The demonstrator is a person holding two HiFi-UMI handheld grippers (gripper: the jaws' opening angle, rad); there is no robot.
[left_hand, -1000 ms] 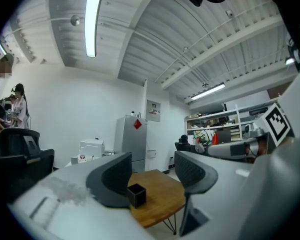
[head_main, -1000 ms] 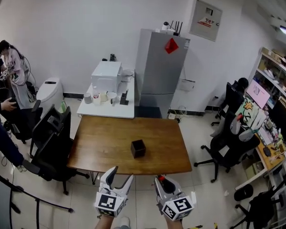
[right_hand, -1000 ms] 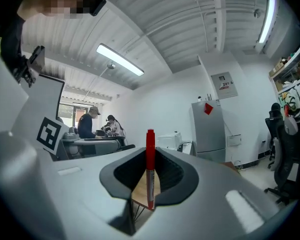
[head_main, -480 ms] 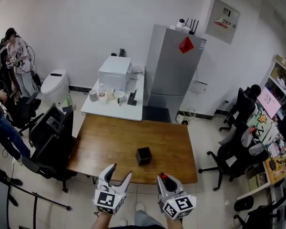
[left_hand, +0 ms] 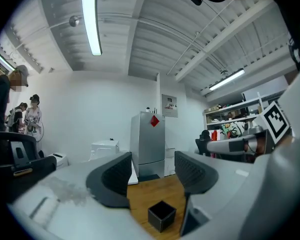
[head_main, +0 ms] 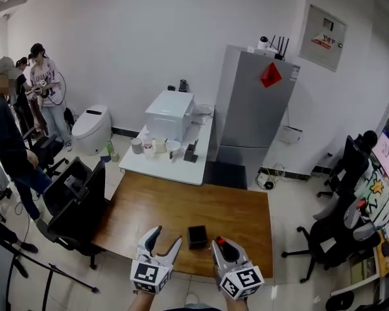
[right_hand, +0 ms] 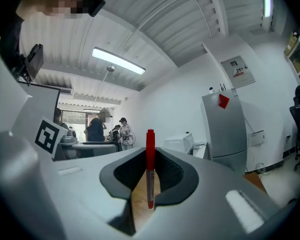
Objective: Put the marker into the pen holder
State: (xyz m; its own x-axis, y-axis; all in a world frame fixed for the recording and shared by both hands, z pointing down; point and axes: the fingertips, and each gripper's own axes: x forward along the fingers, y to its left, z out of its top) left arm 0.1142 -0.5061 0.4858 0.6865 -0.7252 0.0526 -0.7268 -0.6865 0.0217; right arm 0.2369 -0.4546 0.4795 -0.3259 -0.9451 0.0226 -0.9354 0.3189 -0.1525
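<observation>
A small black open-topped pen holder (head_main: 197,236) stands on the wooden table (head_main: 175,212) near its front edge; it also shows in the left gripper view as the black pen holder (left_hand: 161,216). A red marker (right_hand: 150,168) stands upright, clamped between the jaws of my right gripper (right_hand: 150,184); its red cap (head_main: 220,241) pokes up in the head view. The right gripper (head_main: 223,250) hovers just right of and in front of the holder. My left gripper (head_main: 159,240) hangs open and empty to the holder's left, with its jaws well apart.
Black office chairs (head_main: 78,206) stand at the table's left and more chairs (head_main: 337,232) at its right. Behind it are a white side table (head_main: 168,161) with cups and a box, and a grey refrigerator (head_main: 253,115). Several people (head_main: 13,141) stand at far left.
The view has moved forward: table and pen holder are now closer to both grippers. The grippers hold the same pose, marker still clamped. People at left come further into view.
</observation>
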